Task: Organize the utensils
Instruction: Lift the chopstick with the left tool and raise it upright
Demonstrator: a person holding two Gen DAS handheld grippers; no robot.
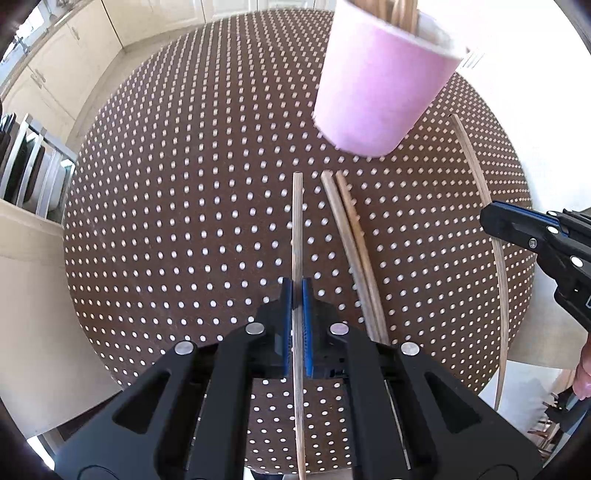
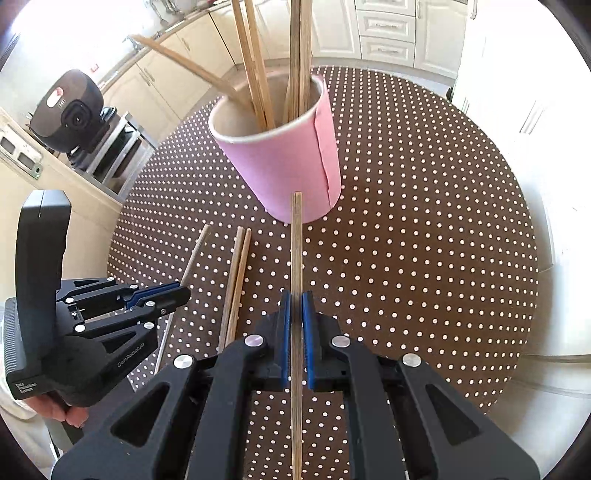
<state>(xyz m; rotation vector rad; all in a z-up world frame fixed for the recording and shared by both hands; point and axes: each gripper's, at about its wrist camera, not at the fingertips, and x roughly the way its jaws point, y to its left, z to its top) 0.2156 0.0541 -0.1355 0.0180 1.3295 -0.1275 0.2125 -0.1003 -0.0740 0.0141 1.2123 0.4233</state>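
Observation:
A pink cup [image 2: 284, 162] holding several wooden chopsticks [image 2: 258, 74] stands on a round brown polka-dot table [image 2: 424, 240]; it also shows in the left wrist view [image 1: 376, 88]. My left gripper [image 1: 296, 291] is shut on one chopstick [image 1: 297, 221] that points toward the cup. My right gripper [image 2: 296, 302] is shut on another chopstick [image 2: 296, 240] whose tip is near the cup's base. Two more chopsticks [image 1: 352, 240] lie side by side on the table between the grippers, seen too in the right wrist view [image 2: 236, 273].
The right gripper [image 1: 535, 236] shows at the right in the left wrist view. The left gripper [image 2: 159, 299] shows at the left in the right wrist view. Cream kitchen cabinets [image 2: 384, 29] stand behind the table. A dish rack [image 1: 29, 162] is at left.

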